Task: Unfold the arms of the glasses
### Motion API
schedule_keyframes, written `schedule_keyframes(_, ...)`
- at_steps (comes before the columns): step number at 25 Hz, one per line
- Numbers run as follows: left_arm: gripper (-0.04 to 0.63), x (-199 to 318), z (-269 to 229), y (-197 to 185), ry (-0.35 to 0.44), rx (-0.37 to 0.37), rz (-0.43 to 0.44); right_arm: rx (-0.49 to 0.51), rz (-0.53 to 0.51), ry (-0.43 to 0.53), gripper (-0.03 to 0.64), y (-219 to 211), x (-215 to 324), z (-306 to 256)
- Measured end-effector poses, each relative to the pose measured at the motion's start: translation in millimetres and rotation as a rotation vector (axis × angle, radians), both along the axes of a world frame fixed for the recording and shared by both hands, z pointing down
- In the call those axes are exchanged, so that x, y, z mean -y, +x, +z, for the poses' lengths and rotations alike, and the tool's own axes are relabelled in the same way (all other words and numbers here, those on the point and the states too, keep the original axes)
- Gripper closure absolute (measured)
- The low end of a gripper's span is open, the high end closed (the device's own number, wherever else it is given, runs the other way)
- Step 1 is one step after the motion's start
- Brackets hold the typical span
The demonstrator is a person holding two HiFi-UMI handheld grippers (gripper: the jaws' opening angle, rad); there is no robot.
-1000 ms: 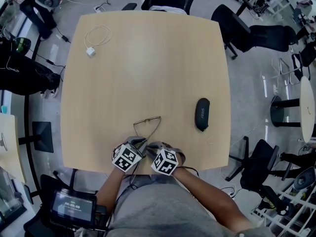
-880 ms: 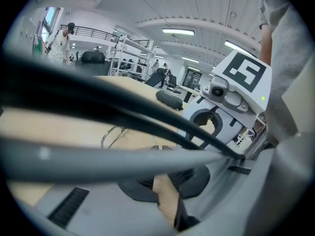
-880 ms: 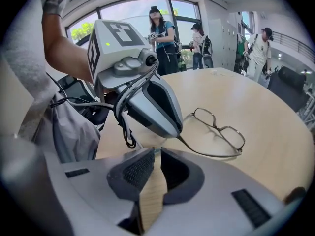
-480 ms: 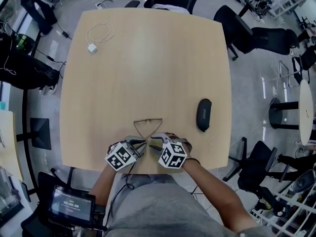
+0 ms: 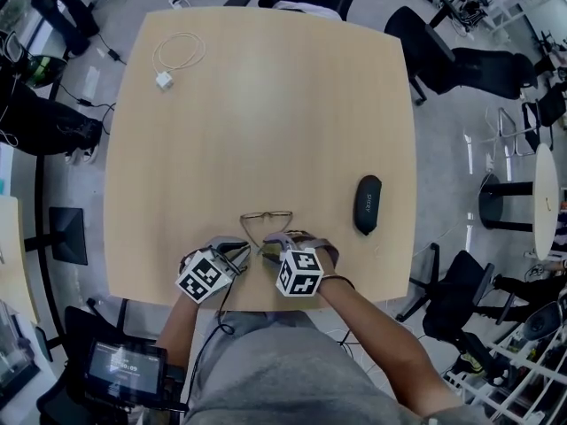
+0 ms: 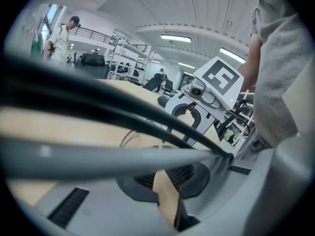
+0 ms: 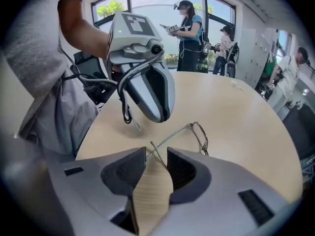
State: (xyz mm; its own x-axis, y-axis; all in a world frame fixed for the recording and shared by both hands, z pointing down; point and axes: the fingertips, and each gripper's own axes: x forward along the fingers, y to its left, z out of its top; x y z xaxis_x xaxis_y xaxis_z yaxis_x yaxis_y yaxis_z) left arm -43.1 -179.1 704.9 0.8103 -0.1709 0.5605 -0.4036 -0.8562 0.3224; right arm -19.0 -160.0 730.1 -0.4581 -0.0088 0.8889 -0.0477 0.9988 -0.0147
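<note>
Thin wire-framed glasses (image 5: pixel 266 214) lie on the wooden table (image 5: pixel 266 104) near its front edge, lenses away from me, both arms running back to cross at their tips. My right gripper (image 5: pixel 271 242) stands open over those tips. In the right gripper view an arm tip (image 7: pixel 156 151) lies in the gap, apart from the pads, with a lens (image 7: pixel 199 134) beyond. My left gripper (image 5: pixel 239 253) is just left of the tips, open, table showing between its pads (image 6: pixel 147 186). Cables hide its jaw tips.
A black glasses case (image 5: pixel 365 204) lies to the right of the glasses. A white cable with a charger (image 5: pixel 175 60) sits at the far left corner. Black office chairs (image 5: pixel 461 60) stand around the table. People stand by the windows (image 7: pixel 189 28).
The right gripper's jaws have opened and it has rolled. The glasses' front has swung from tilted to level. The left gripper has drawn back to the left, away from the arm tips.
</note>
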Motion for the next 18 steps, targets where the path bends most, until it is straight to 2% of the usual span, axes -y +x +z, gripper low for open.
schedule_keyframes(5, 0.572, 14, 16, 9, 0.050, 0.078, 0.102, -0.041, -0.121, 0.008, 0.483, -13, -4, 13)
schedule_keyframes(8, 0.572, 18, 25, 20, 0.070, 0.134, 0.165, -0.060, -0.170, 0.033, 0.551, -18, -7, 16)
schedule_keyframes(9, 0.572, 18, 30, 22, 0.064, 0.158, 0.174, -0.063, -0.176, 0.041, 0.574, -19, -8, 17)
schedule_keyframes(13, 0.572, 21, 44, 27, 0.021, 0.206, 0.171, -0.062, -0.180, 0.070, 0.581, -19, -8, 17)
schedule_keyframes(18, 0.572, 20, 53, 29, 0.031, 0.272, 0.213, -0.052, -0.175, 0.088, 0.583, -18, -11, 14)
